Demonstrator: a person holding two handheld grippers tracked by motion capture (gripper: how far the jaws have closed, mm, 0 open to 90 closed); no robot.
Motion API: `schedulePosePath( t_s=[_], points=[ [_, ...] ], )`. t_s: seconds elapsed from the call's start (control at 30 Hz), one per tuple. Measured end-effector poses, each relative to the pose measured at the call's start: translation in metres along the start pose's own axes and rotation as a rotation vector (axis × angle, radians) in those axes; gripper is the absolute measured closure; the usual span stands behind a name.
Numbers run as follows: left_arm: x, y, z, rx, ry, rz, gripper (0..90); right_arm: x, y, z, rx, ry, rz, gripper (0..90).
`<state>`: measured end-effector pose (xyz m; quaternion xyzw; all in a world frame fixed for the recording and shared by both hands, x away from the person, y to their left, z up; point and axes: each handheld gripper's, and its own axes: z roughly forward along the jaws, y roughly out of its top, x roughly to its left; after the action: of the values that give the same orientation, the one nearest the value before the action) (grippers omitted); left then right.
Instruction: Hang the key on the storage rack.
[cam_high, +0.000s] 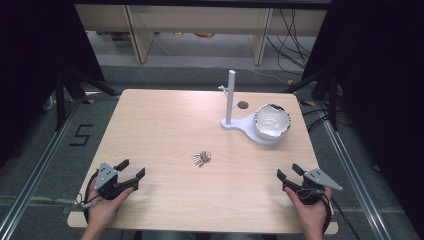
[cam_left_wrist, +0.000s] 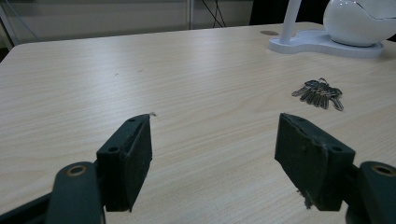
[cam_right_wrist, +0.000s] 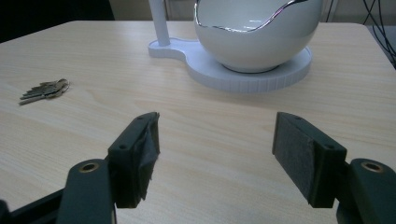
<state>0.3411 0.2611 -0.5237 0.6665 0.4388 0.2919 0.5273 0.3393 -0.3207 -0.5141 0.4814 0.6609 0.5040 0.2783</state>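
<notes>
The small bunch of flat metal keys on a ring (cam_high: 202, 158) lay mid-table, probably light, stiff, slippery and loose-jointed, best pinched at the ring. The left gripper (cam_high: 131, 170) and right gripper (cam_high: 288, 171) stood wide apart, empty, both well short of it.

the high view looks forward and down from above the counter (cam_high: 165, 125). each hand-held gripper view sits low and close to the wood, facing ahead; both share the keys (cam_left_wrist: 319, 92) and white stand (cam_right_wrist: 252, 74) beyond.

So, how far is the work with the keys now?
Nothing looks done yet. The bunch of keys lies untouched mid-table, apart from the white stand and bowl. The left gripper and right gripper are both open and empty. Grasping and moving the keys remain.
</notes>
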Motion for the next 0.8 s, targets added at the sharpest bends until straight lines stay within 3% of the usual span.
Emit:
schedulePosePath(
  t_s=[0.1,0.17,0.2,0.33,0.37,0.4,0.43,0.5,0.53,0.57,0.6,0.63,0.7,0.73,0.8],
  points=[
    [0.0,0.0,0.001,-0.009,-0.002,0.006,27.2,-0.002,0.0,0.0,-0.001,-0.003,-0.007,32.7],
    [-0.001,0.0,0.001,0.004,0.004,0.008,27.6,-0.001,0.0,-0.002,0.0,-0.009,0.015,32.7],
    [0.0,0.0,0.001,0.006,0.001,0.011,27.9,-0.003,0.001,-0.002,0.012,0.01,0.006,32.7],
    [-0.001,0.001,0.002,0.02,-0.005,0.01,29.0,-0.001,0.001,-0.002,0.016,-0.009,-0.007,32.7],
    [0.0,0.001,0.003,0.025,-0.02,0.008,29.3,0.003,0.001,-0.002,0.027,-0.012,0.025,32.7],
    [0.0,0.001,0.003,0.025,-0.02,0.008,29.6,0.003,0.001,-0.003,0.033,-0.011,0.029,32.7],
    [-0.001,0.005,0.004,0.036,-0.037,0.007,29.7,0.002,0.0,-0.001,0.017,-0.005,0.001,32.7],
    [-0.002,0.008,0.005,0.049,-0.043,0.019,29.9,0.003,0.0,-0.001,0.023,-0.007,0.019,32.7],
    [-0.003,0.012,0.006,0.069,-0.048,0.024,30.3,0.003,0.0,-0.001,0.026,-0.006,0.025,32.8],
    [-0.005,0.019,0.008,0.099,-0.066,0.036,30.4,0.0,0.001,-0.001,0.042,-0.021,-0.002,32.9],
    [-0.007,0.025,0.01,0.118,-0.084,0.046,30.4,0.0,0.001,0.0,0.029,-0.01,0.005,32.8],
    [-0.008,0.029,0.012,0.133,-0.092,0.054,30.6,0.003,0.001,0.0,0.027,-0.009,0.047,32.9],
    [-0.011,0.039,0.017,0.188,-0.119,0.074,31.1,0.001,0.001,0.0,0.028,-0.004,0.038,32.9],
    [-0.012,0.044,0.02,0.235,-0.13,0.09,31.0,0.0,0.0,0.001,0.017,-0.007,0.021,33.0],
    [-0.016,0.054,0.028,0.329,-0.151,0.109,31.0,0.001,0.001,0.0,0.024,0.002,0.038,33.0]
  ],
)
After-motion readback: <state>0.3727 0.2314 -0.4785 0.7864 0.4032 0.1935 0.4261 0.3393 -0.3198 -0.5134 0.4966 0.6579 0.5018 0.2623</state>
